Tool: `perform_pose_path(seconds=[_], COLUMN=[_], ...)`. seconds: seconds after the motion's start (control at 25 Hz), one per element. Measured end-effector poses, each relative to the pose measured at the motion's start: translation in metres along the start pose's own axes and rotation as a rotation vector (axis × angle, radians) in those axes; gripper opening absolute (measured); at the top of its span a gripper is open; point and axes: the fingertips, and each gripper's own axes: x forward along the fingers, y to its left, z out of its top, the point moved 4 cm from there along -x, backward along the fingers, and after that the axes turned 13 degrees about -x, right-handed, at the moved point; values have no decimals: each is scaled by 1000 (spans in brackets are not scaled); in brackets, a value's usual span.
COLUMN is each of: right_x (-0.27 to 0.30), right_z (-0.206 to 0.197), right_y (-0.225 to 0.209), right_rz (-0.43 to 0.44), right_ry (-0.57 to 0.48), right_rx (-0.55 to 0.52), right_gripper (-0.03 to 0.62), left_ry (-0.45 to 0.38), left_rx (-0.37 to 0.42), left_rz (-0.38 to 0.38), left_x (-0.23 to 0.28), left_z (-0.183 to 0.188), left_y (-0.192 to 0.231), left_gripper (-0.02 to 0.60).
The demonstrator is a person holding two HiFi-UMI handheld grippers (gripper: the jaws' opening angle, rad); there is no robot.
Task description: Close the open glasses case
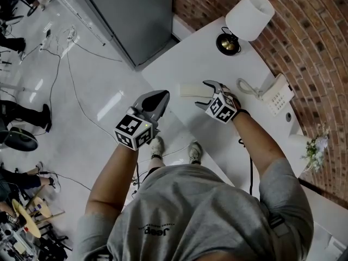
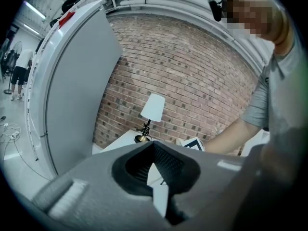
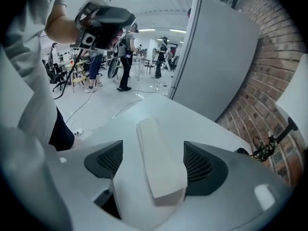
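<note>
White table (image 1: pixel 228 137) stood against a brick wall (image 1: pixel 304 31), with a lamp (image 1: pixel 248 15) and a telephone (image 1: pixel 277 94) on it. The glasses case (image 1: pixel 193 89) lay flat on the table, apparently shut, between the spread jaws of the right gripper (image 1: pixel 204 95), whose pads stood clear of its sides. The left gripper (image 1: pixel 156 103), jaws pressed together on nothing, was held beyond the table edge, above the floor (image 1: pixel 98 86).
</note>
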Motion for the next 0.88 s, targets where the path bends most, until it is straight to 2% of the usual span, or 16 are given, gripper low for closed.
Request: perform_pose_path(seconds=[0.48,0.88], right_x=[-113,-214], right_z=[42,77], right_y=[-18,-28], right_rz=[-152,-274], right_ry=[-185,-386], right_rx=[184,346], right_gripper=[329,201], left_ry=[-65,-126], left_rx=[43,65], left_rz=[-15,-4], left_x=[-29,-59], left_z=[34,65], left_y=[-38,-66], left_gripper=[-3,-3])
